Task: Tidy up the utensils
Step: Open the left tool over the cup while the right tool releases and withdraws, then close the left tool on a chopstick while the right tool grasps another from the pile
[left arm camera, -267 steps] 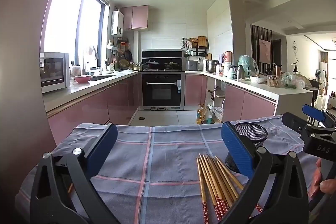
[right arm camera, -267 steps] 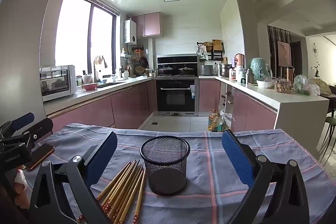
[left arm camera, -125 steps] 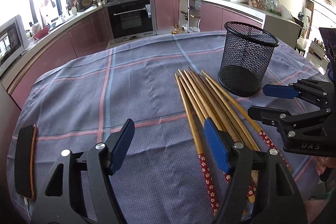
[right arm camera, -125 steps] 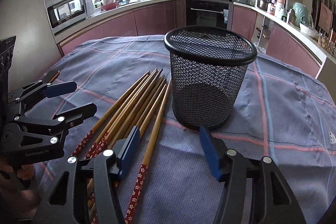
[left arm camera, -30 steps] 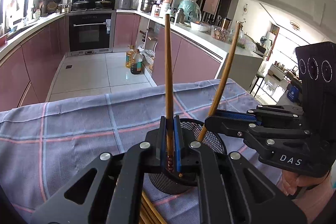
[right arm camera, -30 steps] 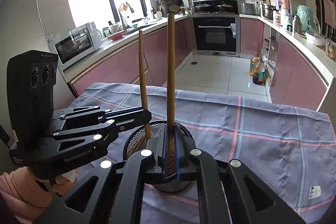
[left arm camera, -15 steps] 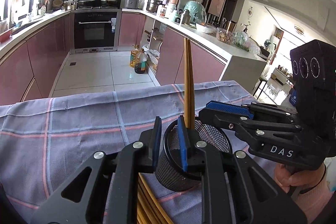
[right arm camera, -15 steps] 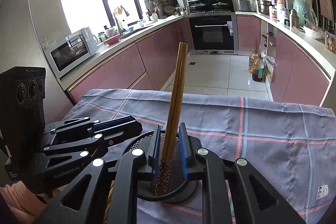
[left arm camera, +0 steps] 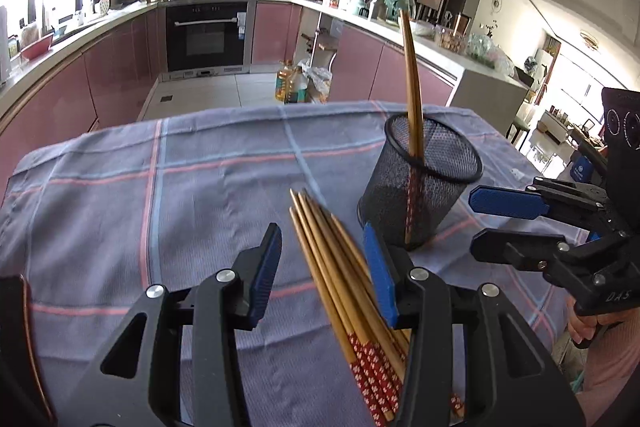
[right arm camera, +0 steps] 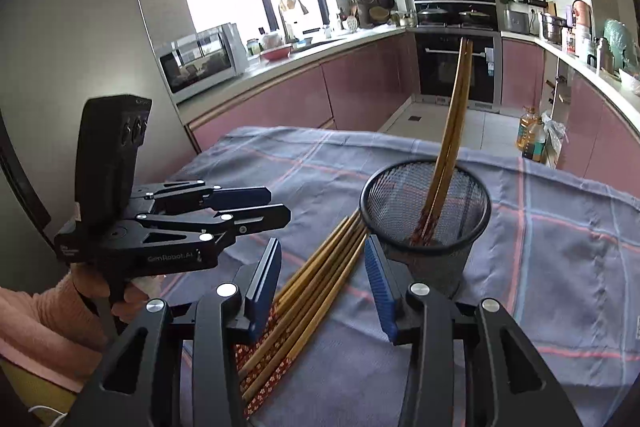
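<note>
Two chopsticks [right arm camera: 448, 147] now stand in mesh cup [right arm camera: 472, 227].

Black tongs [left arm camera: 322, 273], blue pads [left arm camera: 266, 267], pink sleeve [right arm camera: 44, 331]

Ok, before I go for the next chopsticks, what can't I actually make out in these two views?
- Left wrist view: patterned ends of the loose chopsticks, hidden behind the left gripper; their count is unclear.
- Right wrist view: the same ends, behind the right gripper.
- Mesh cup: its base, behind a finger.
- Standing chopsticks: overlapping.
</note>
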A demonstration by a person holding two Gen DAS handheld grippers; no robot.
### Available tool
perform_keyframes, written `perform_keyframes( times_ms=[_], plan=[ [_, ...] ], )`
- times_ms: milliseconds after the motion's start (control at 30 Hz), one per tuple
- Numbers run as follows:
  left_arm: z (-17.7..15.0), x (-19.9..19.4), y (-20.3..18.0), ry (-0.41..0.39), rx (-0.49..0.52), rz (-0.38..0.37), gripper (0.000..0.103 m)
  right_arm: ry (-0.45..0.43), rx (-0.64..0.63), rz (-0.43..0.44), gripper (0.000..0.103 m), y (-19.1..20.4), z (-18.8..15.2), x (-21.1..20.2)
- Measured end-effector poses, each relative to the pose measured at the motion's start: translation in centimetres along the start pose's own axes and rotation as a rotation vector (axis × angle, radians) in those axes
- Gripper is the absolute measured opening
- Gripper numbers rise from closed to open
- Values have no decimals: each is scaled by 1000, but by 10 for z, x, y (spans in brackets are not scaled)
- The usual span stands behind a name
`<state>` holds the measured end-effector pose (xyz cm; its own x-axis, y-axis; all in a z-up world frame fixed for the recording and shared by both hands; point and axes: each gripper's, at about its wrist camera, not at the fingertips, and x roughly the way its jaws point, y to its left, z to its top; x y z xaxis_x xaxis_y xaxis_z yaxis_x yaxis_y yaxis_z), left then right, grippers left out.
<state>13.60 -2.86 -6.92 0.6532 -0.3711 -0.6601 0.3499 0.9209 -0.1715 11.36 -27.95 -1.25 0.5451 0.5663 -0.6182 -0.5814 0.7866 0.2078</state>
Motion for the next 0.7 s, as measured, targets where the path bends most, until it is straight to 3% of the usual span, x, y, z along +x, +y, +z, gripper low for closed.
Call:
perform_keyframes(
  times_ms=[233, 700],
  plan=[
    [-37, 24, 3, 110, 16, 13, 42, 127, 84, -3, 41, -5, -32, 40],
    [-48, 34, 3, 144, 12, 47, 41, 179, 83, -69, 39, 3, -44, 62]
  ],
)
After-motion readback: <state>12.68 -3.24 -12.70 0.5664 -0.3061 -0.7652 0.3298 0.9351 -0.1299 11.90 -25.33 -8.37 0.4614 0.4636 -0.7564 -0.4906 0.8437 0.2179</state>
